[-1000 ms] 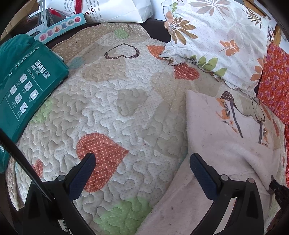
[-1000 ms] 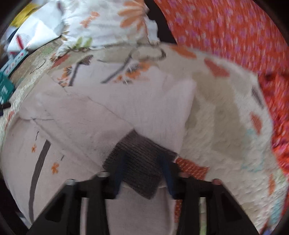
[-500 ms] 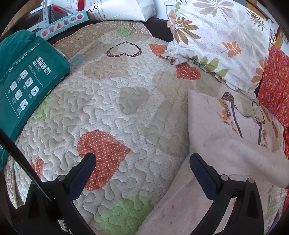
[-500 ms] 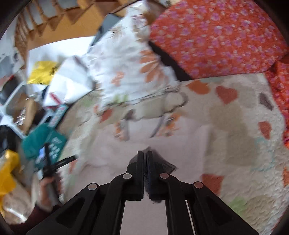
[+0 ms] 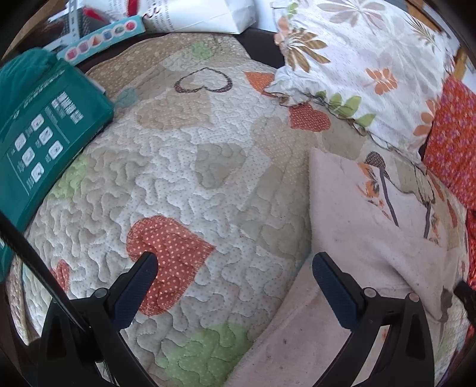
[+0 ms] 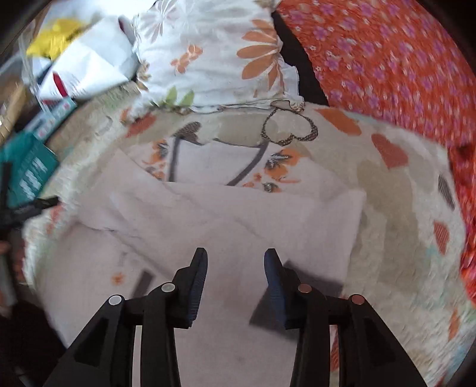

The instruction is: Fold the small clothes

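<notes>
A small pale pink garment (image 6: pixel 226 214) with orange flowers and dark stems lies on the heart-patterned quilt (image 5: pixel 184 166), one part folded over itself. Its dark grey ribbed cuff (image 6: pixel 315 285) shows just right of my right gripper's right finger. My right gripper (image 6: pixel 235 262) is open and empty, low over the folded cloth. In the left wrist view the garment (image 5: pixel 363 238) lies at the right. My left gripper (image 5: pixel 235 268) is open and empty above the quilt, its right finger at the garment's left edge.
A floral white pillow (image 5: pixel 357 59) and an orange flowered cushion (image 6: pixel 386 59) lie at the back. A green package (image 5: pixel 38 143) sits at the quilt's left edge, with a white paper bag (image 5: pixel 190 15) and a boxed toy set (image 5: pixel 101 38) behind.
My right gripper was shut on the dark cuff half a second ago; it has opened and let the cuff go onto the garment. The left gripper has barely moved.
</notes>
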`<state>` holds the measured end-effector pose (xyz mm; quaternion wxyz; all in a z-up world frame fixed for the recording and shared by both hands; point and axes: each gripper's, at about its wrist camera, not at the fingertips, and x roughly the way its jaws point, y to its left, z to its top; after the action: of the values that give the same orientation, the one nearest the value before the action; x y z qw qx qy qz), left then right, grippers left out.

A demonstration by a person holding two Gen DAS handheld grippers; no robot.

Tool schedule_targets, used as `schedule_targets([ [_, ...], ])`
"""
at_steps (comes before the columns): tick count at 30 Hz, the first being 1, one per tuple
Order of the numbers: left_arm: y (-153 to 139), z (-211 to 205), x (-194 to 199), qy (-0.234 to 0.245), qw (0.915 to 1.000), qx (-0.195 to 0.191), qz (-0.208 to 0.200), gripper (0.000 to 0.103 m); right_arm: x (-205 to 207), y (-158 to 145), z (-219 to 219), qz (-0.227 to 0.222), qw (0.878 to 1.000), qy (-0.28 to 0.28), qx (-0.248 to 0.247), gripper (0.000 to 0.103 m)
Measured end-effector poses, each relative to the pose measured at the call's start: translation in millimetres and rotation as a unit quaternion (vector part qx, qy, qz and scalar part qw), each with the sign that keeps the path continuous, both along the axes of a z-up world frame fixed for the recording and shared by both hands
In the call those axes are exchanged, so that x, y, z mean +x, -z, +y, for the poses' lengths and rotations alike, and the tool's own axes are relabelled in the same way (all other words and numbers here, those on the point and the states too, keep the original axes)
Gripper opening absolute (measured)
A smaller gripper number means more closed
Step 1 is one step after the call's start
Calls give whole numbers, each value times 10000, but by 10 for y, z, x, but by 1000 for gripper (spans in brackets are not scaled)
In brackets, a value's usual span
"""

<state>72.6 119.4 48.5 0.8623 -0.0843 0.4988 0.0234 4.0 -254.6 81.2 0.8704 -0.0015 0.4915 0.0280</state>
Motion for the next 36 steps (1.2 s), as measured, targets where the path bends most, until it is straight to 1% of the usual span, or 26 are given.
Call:
schedule_targets([
  [1,-7,-20,-1,39,10000,58,-24,103,88,75,-41,67,10000,42,-2,44],
  [3,-13,-31,0,55,9999,104,-45,103,202,199,-172,197,9993,110,308,46],
  [4,-10,-27,3,49,9999,78,-40,103,249,266,-210,270,9980,121,566,48],
  [5,-6,-22,8,38,10000,39,-24,103,267,308,-228,294,9969,123,721,49],
  [8,17,-27,23,32,10000,-27,32,103,296,410,-191,345,9956,-9,876,51],
  [9,24,-32,25,36,10000,-13,47,103,269,398,-167,329,9959,-8,841,38],
  [10,26,-36,21,39,10000,2,48,103,248,363,-136,288,9963,-21,814,2],
  [11,26,-42,18,40,10000,17,43,103,218,304,-117,243,9969,-6,751,4],
  [15,29,-49,33,25,10000,57,17,103,112,-26,-51,-134,9987,-104,473,3],
  [17,42,-65,57,37,10000,20,55,103,227,-137,-74,-262,9993,-7,252,3],
  [19,50,-107,74,85,9999,14,74,103,400,-177,-142,-331,9993,162,47,3],
  [21,46,-157,75,152,9998,91,47,103,653,-168,-196,-399,9977,407,-357,3],
  [22,48,-182,76,183,9997,156,38,103,774,-137,-204,-430,9946,569,-759,3],
  [23,54,-197,83,205,9995,221,41,103,903,-68,-214,-383,9888,719,-1249,3],
  [24,60,-200,84,210,9995,249,48,103,1012,15,-233,-231,9835,797,-1608,3],
  [25,65,-193,86,205,9994,257,66,103,1053,48,-264,-135,9818,829,-1701,4],
  [26,70,-179,86,194,9995,239,81,103,1029,35,-301,-123,9837,861,-1576,4],
  [27,71,-155,85,178,9996,211,87,103,942,-20,-337,-179,9886,833,-1240,5],
  [29,78,-99,78,150,9996,232,97,103,646,-138,-407,-242,9964,736,-332,18],
  [30,85,-77,77,130,9995,247,112,103,439,-191,-438,-309,9968,720,161,32],
  [31,92,-40,76,92,9996,233,136,103,263,-219,-463,-363,9952,727,535,42],
  [33,100,23,70,29,9998,120,166,103,-109,-218,-501,-358,9869,748,1387,48],
  [35,102,40,59,6,9998,64,174,103,-364,-106,-507,-249,9744,817,2082,53],
  [36,101,39,56,13,9998,54,176,103,-440,-22,-508,-185,9680,915,2328,54],
])
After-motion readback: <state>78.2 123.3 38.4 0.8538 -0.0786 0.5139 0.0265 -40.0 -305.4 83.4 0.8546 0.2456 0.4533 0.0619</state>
